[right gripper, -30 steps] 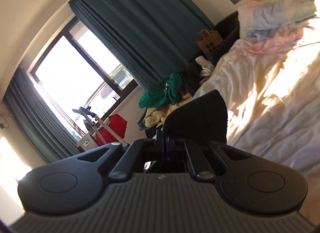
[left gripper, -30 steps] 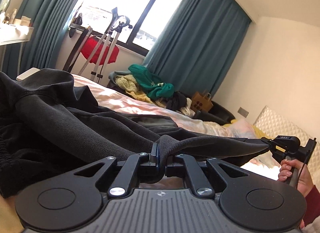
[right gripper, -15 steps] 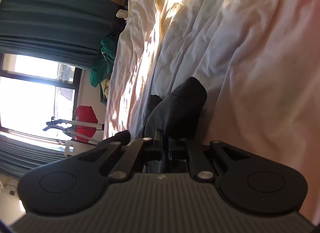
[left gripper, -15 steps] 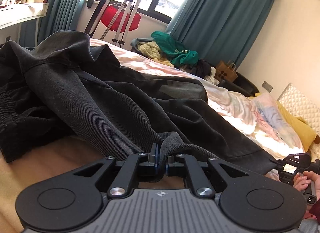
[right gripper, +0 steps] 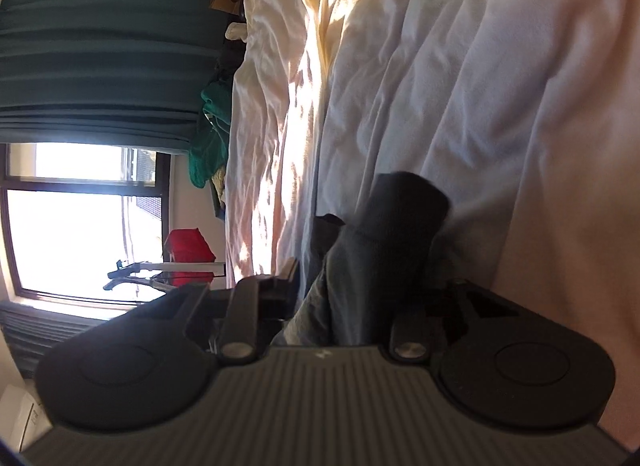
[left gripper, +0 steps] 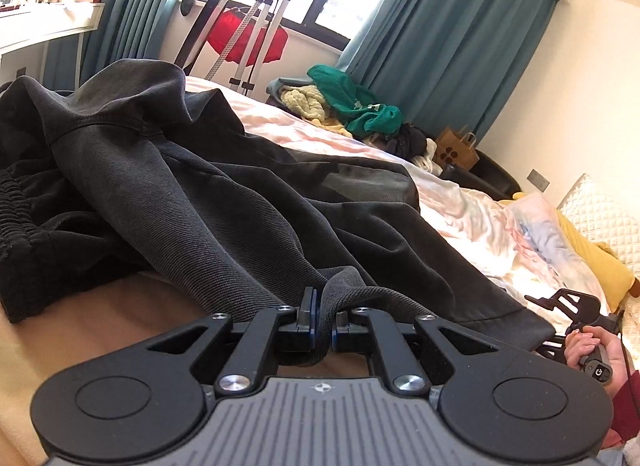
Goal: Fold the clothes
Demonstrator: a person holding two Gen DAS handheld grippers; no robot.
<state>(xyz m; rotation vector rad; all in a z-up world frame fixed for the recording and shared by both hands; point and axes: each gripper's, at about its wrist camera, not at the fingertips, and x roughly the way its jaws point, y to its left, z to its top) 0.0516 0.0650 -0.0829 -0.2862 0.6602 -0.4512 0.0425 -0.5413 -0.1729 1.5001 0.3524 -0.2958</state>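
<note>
The dark garment (left gripper: 248, 201) is spread across the bed (left gripper: 460, 201), a hem pinched tight in the left gripper (left gripper: 322, 316) so it can be drawn flat. The other end is bunched between the right gripper (right gripper: 360, 286)'s slightly parted jaws; whether it is gripped cannot be told.

I see the dark charcoal trousers (left gripper: 248, 201) sprawled in loose rumpled folds across the pale bed sheet, their black gathered elastic waistband (left gripper: 16, 209) bunched at the left, one leg stretched out toward the right, and a hem end (right gripper: 400, 225) raised just above the sheet.
</note>
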